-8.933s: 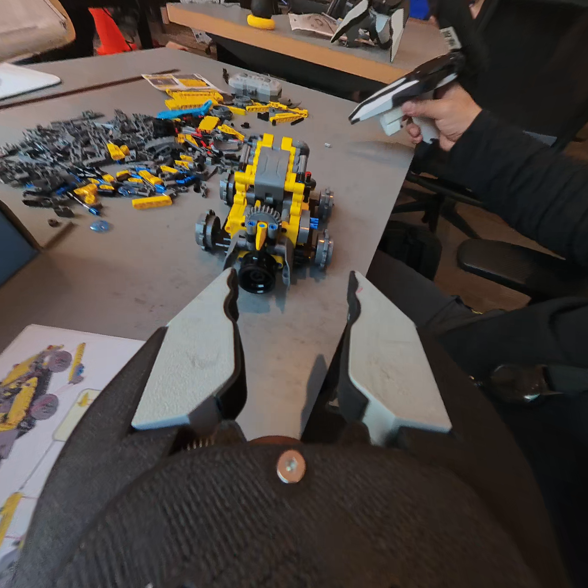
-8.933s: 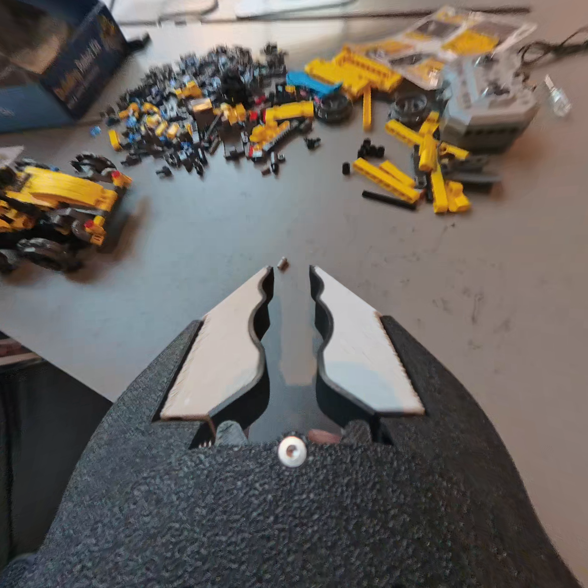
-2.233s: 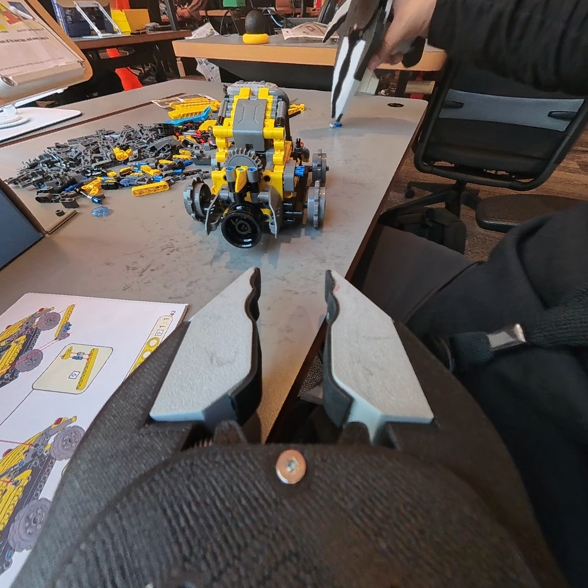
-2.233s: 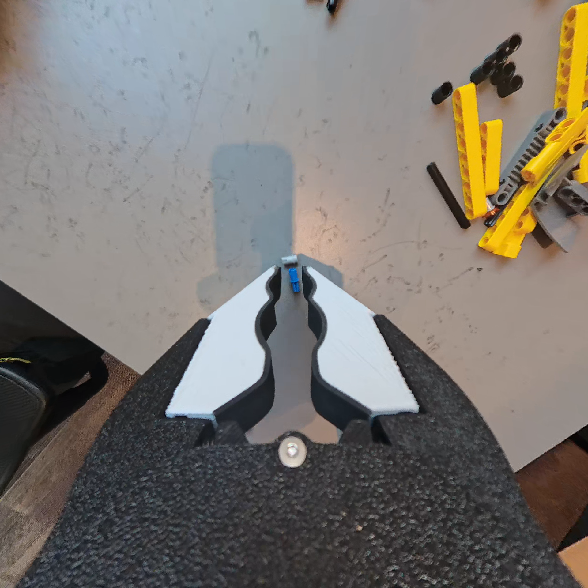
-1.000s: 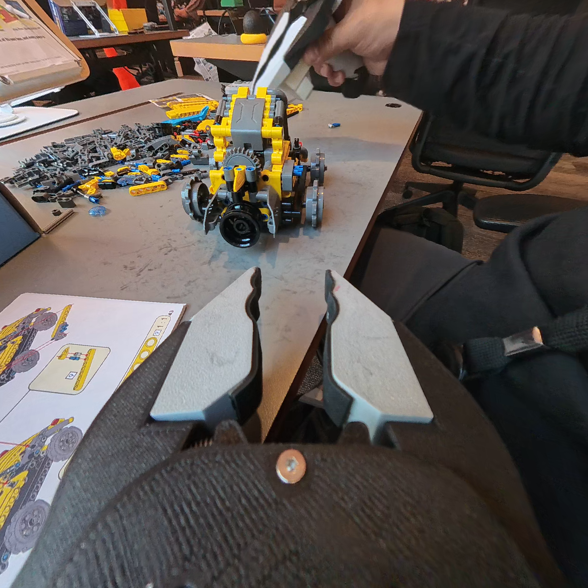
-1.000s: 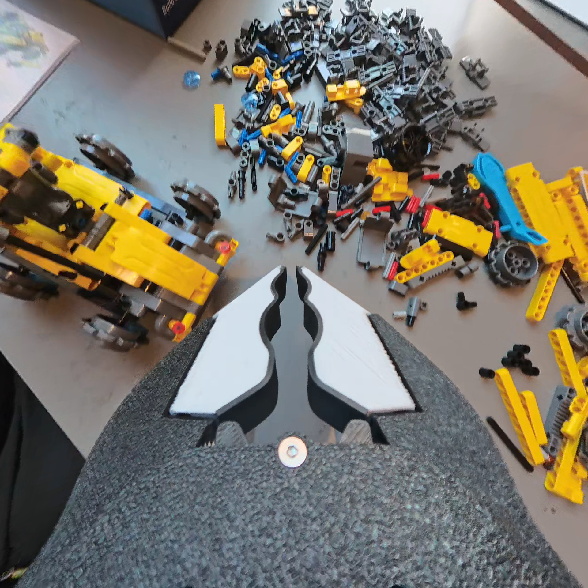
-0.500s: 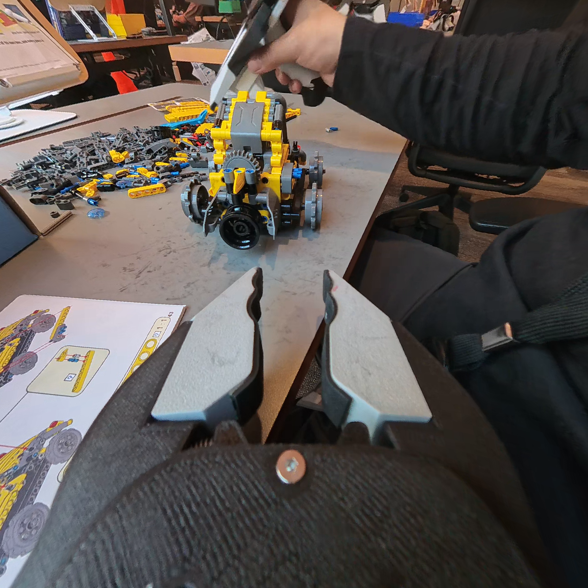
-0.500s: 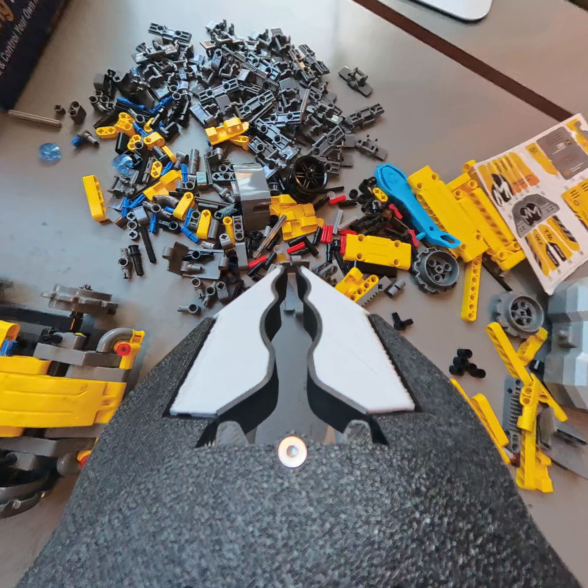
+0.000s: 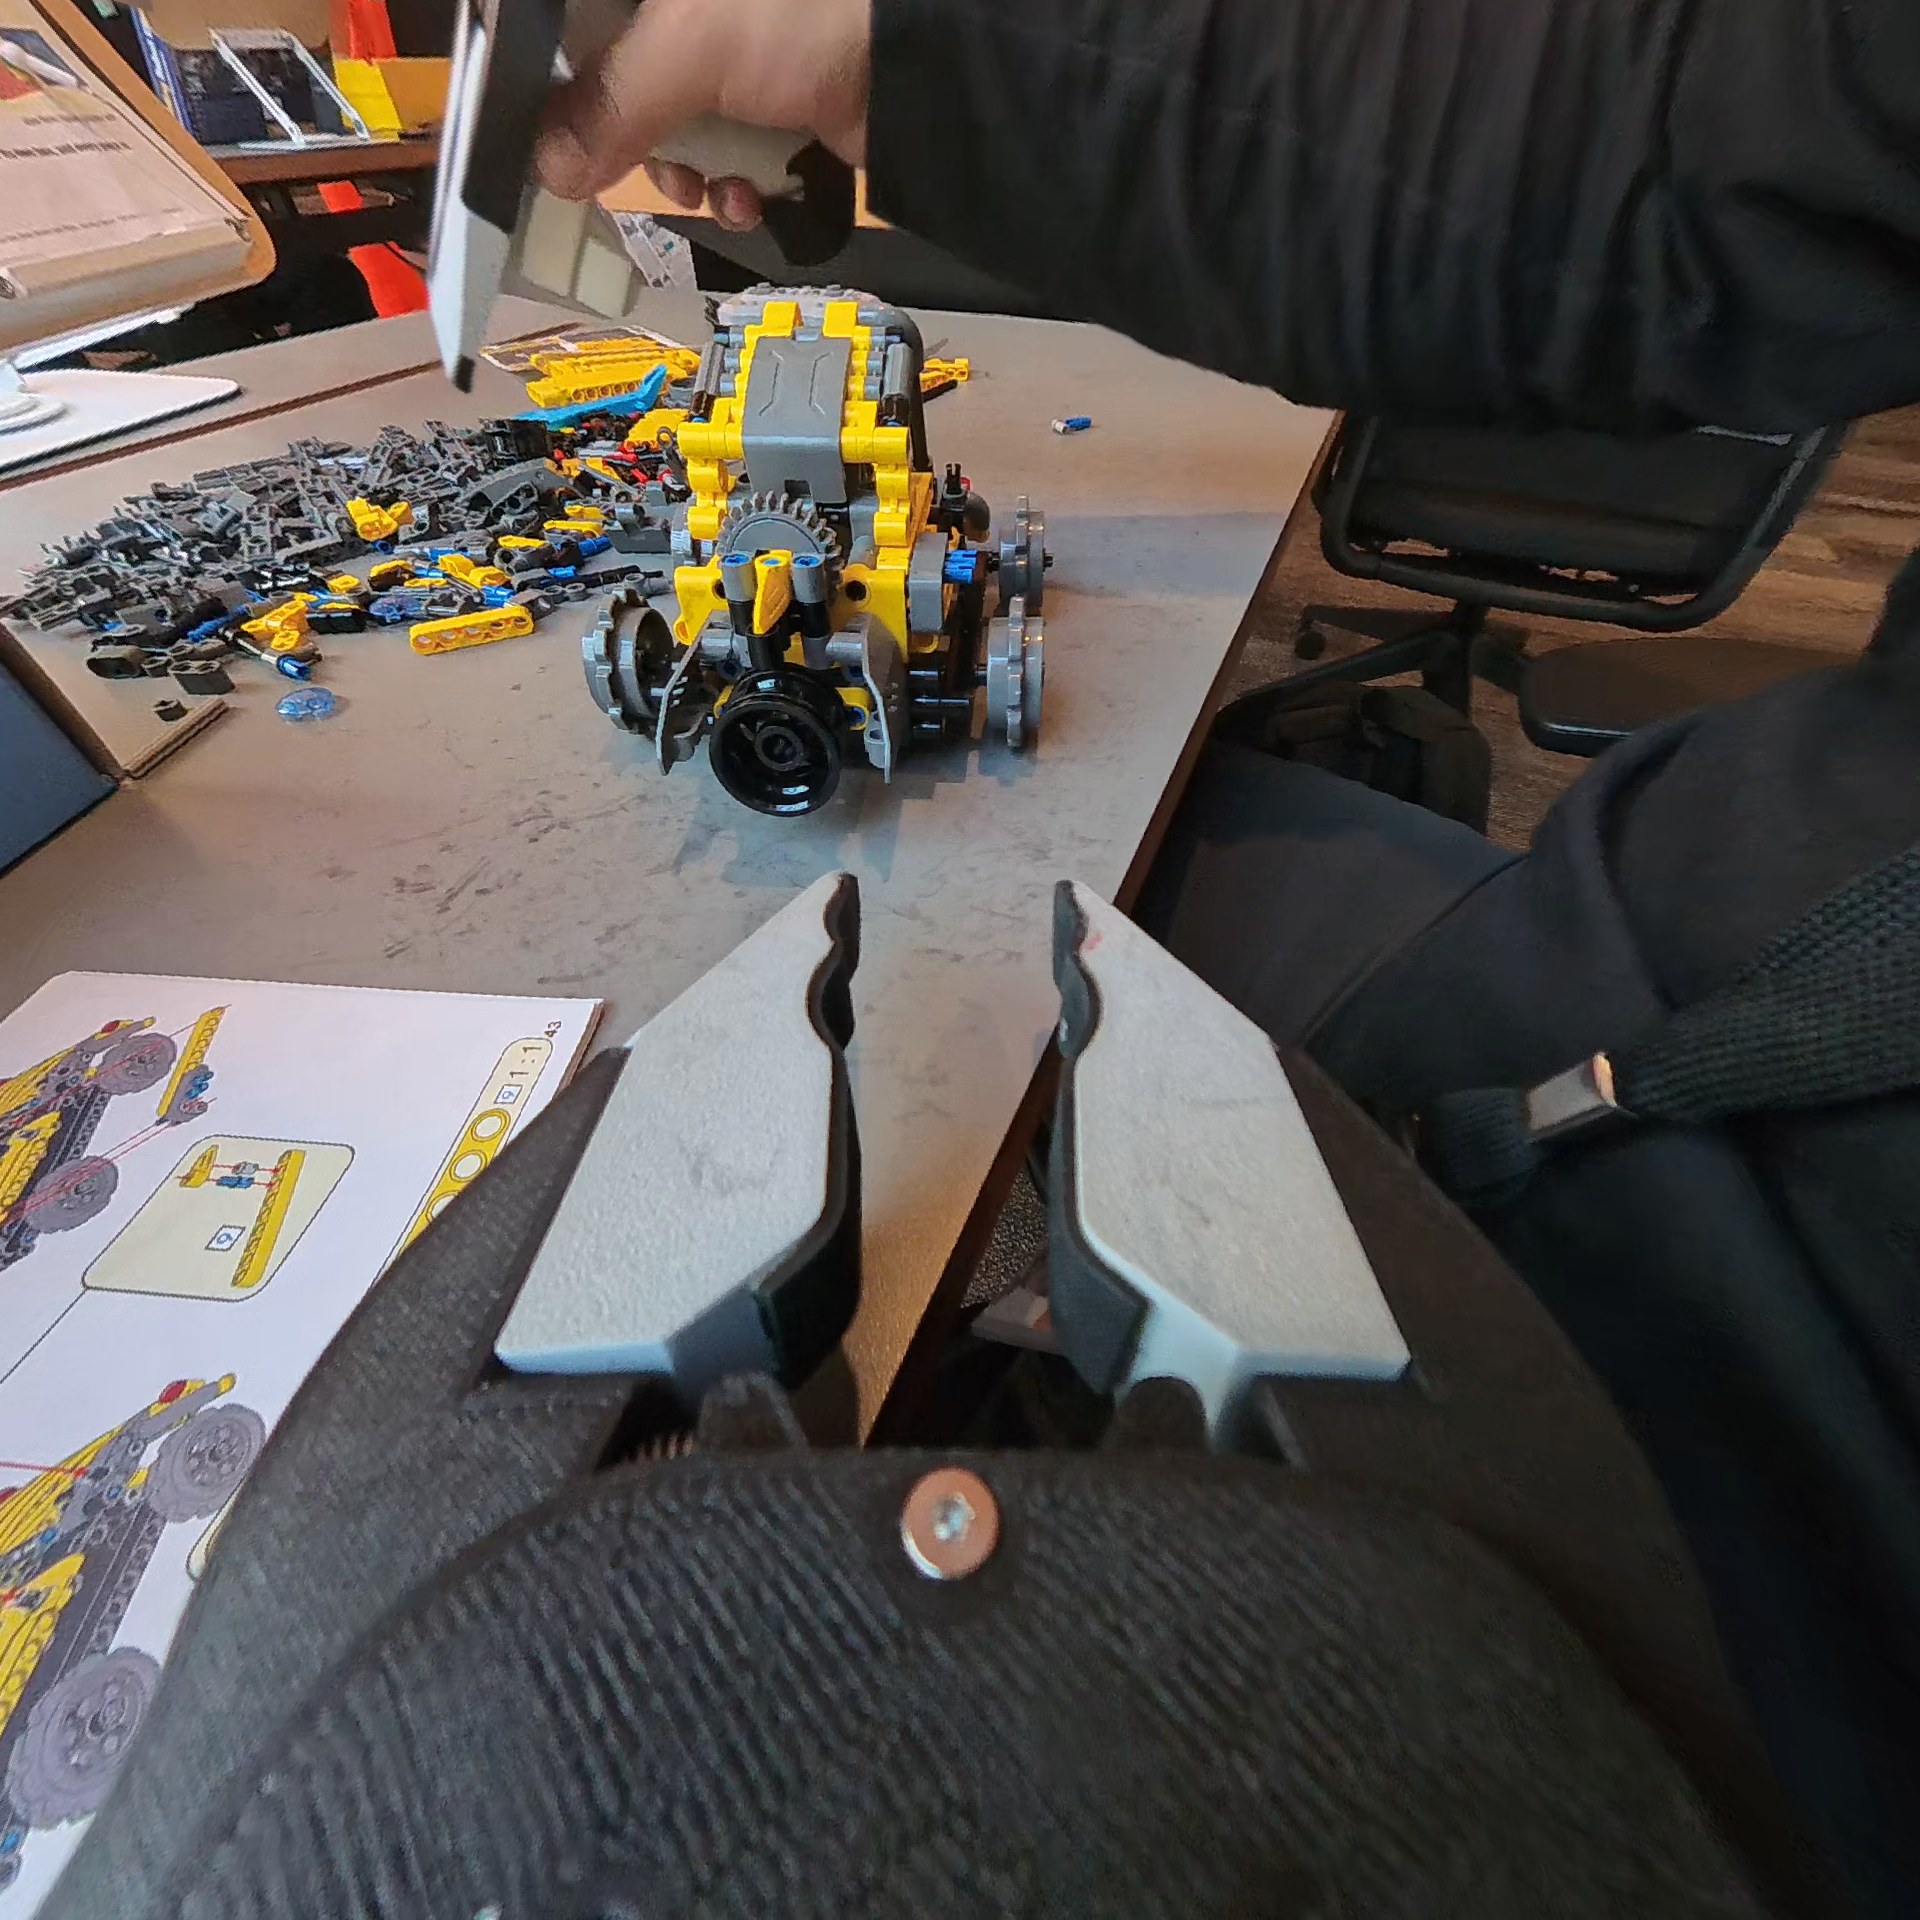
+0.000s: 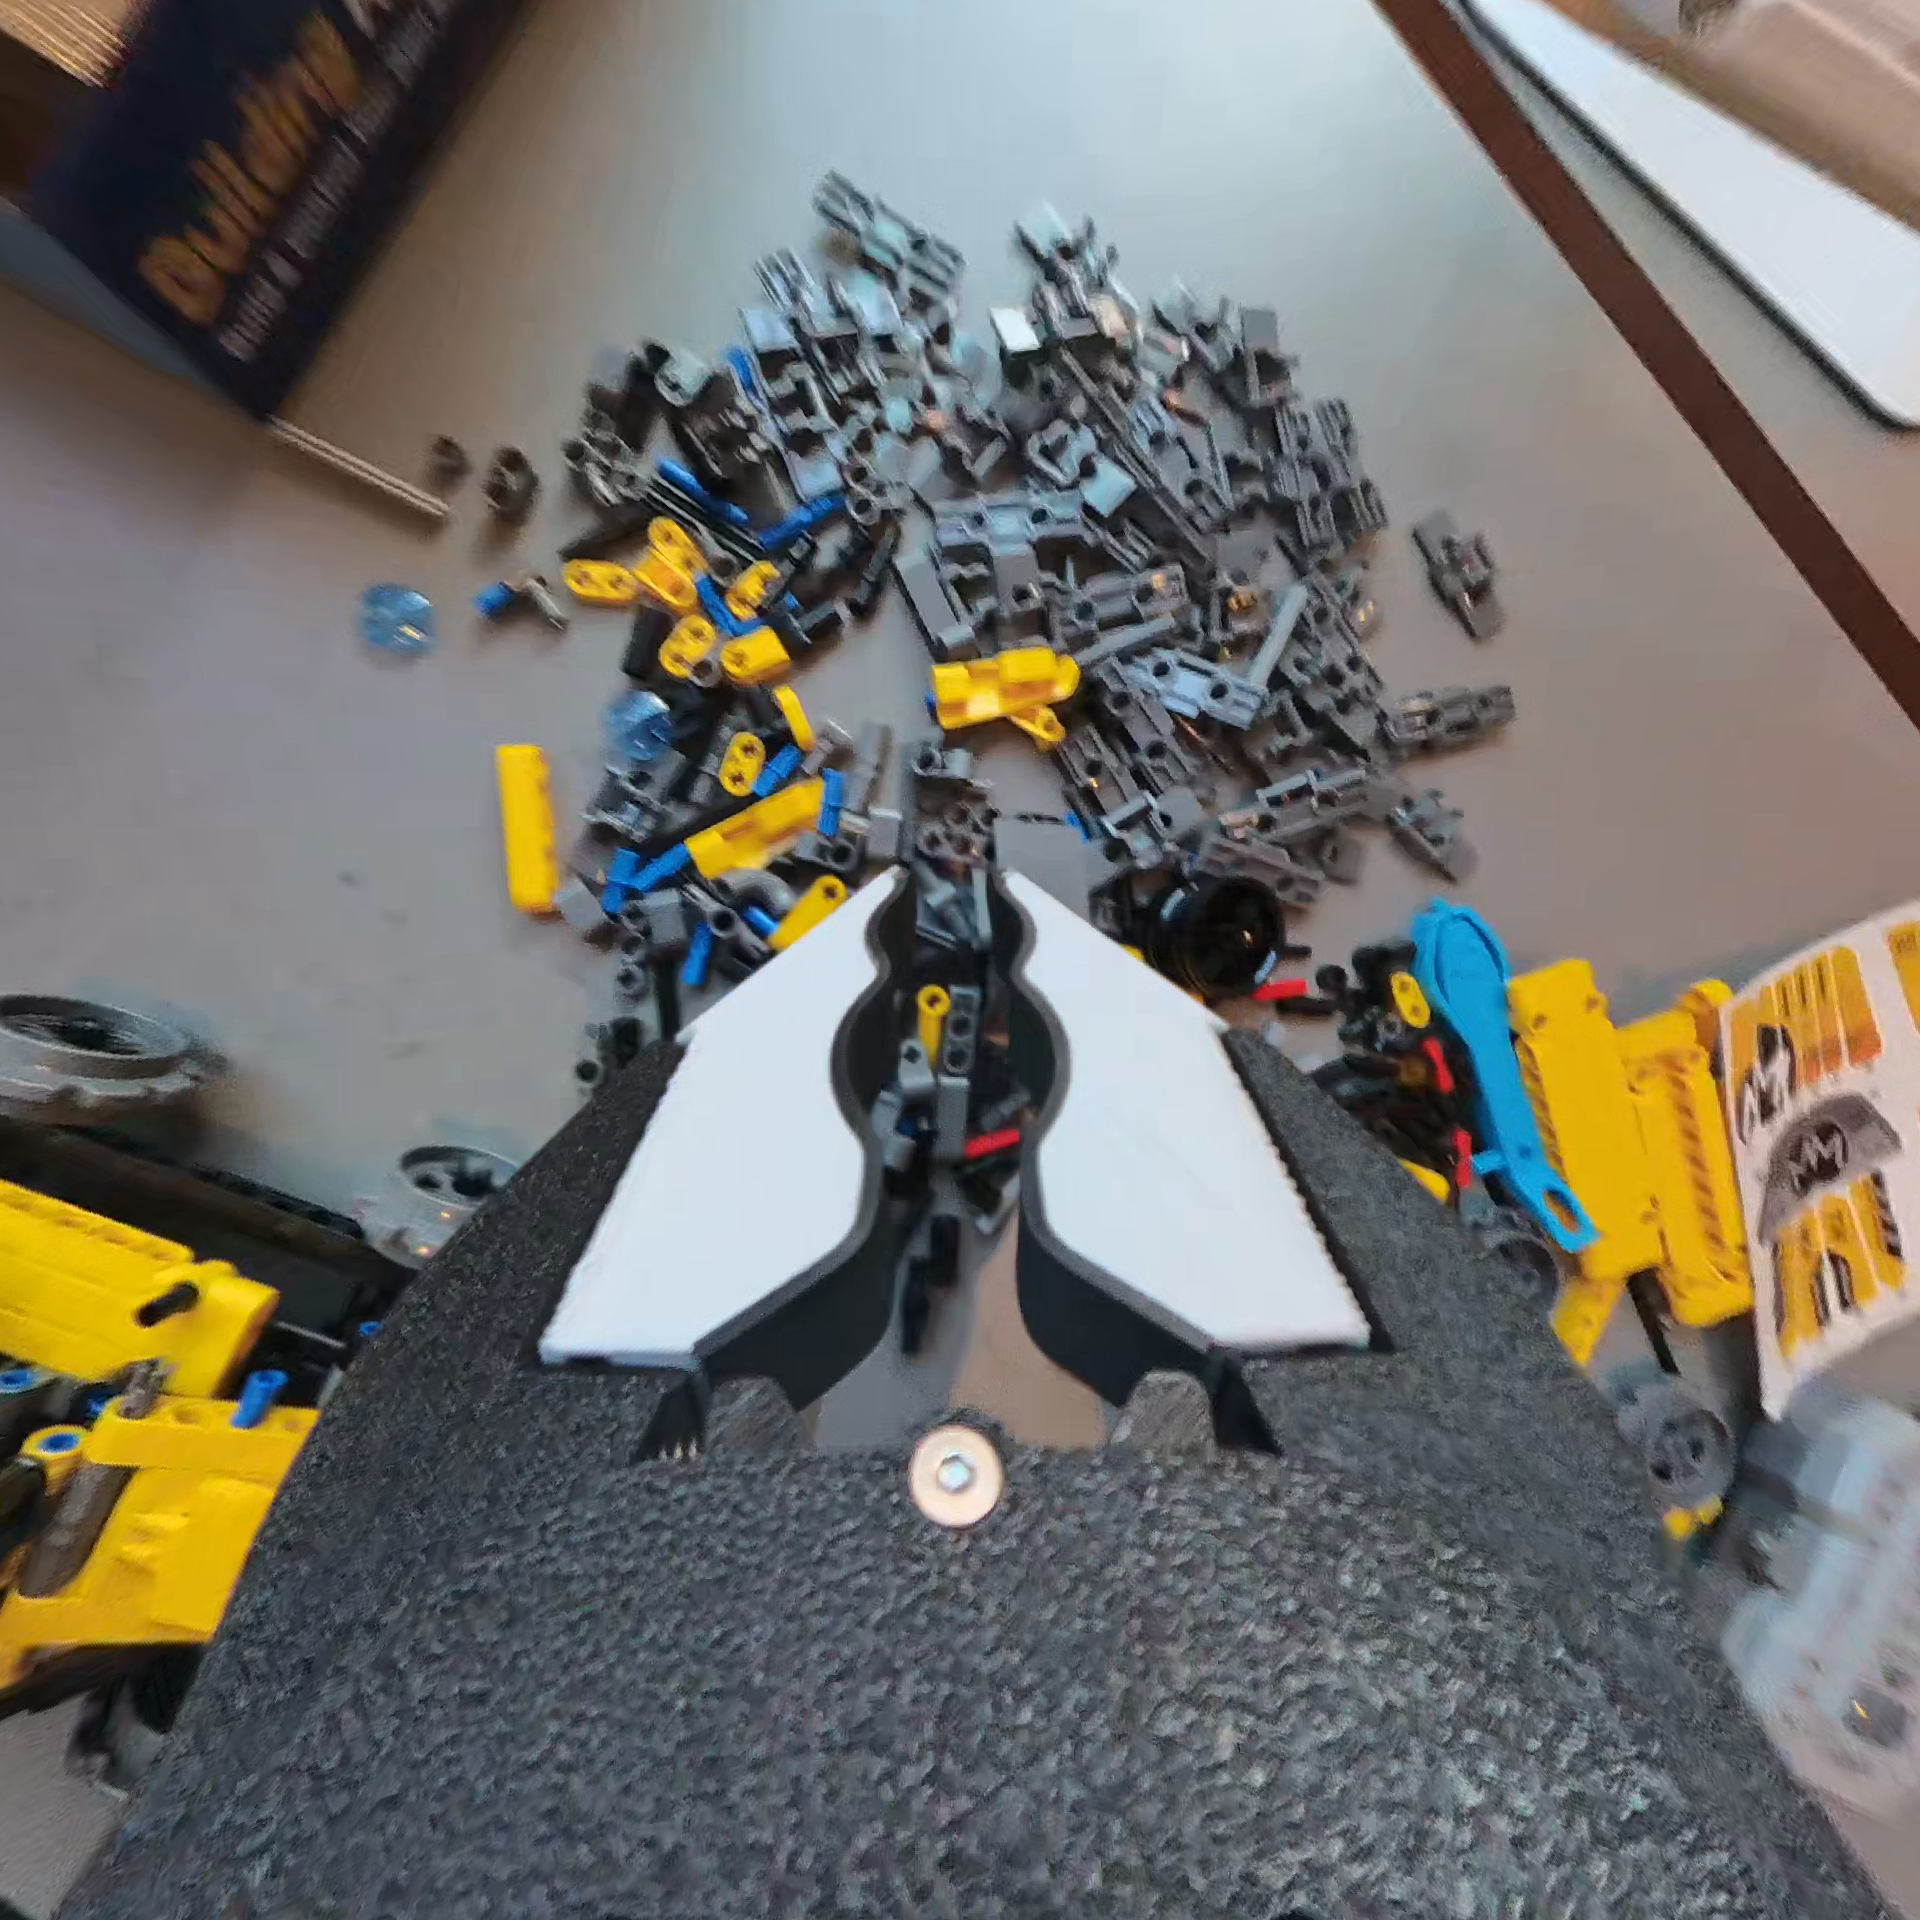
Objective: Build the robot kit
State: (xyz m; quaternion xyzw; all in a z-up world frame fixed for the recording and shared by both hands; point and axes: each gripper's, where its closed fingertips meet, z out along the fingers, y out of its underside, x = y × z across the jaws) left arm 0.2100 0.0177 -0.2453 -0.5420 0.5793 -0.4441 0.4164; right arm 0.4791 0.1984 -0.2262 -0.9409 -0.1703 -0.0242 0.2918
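Observation:
My left gripper [image 9: 954,914] is open and empty, low over the near edge of the grey table [image 9: 499,831]. A half-built yellow and grey toy vehicle [image 9: 821,561] stands a little ahead of it. My right gripper [image 10: 951,883] hovers over a pile of small grey, black, blue and yellow building parts [image 10: 1091,582]; its jaws stand a narrow gap apart with nothing between them. It also shows in the left wrist view [image 9: 468,208], held by a hand above the pile [image 9: 312,540]. The vehicle shows at lower left in the right wrist view [image 10: 104,1351].
An open instruction booklet [image 9: 260,1143] lies at the near left. A small blue pin [image 9: 1070,424] lies alone at the far right of the table. A dark blue box [image 10: 208,156], a black wheel [image 10: 1216,935], a blue tool [image 10: 1486,1039] and a sticker sheet [image 10: 1829,1143] surround the pile. An office chair [image 9: 1558,520] stands beside the table. Tip to tip, the grippers are about 35 cm apart. About 7 cm separates my right fingertips from the black wheel [image 10: 1216,935].
My right gripper has let go of the blue pin, moved left past the vehicle and out over the parts pile, and its jaws have parted slightly. My left gripper has stayed put.

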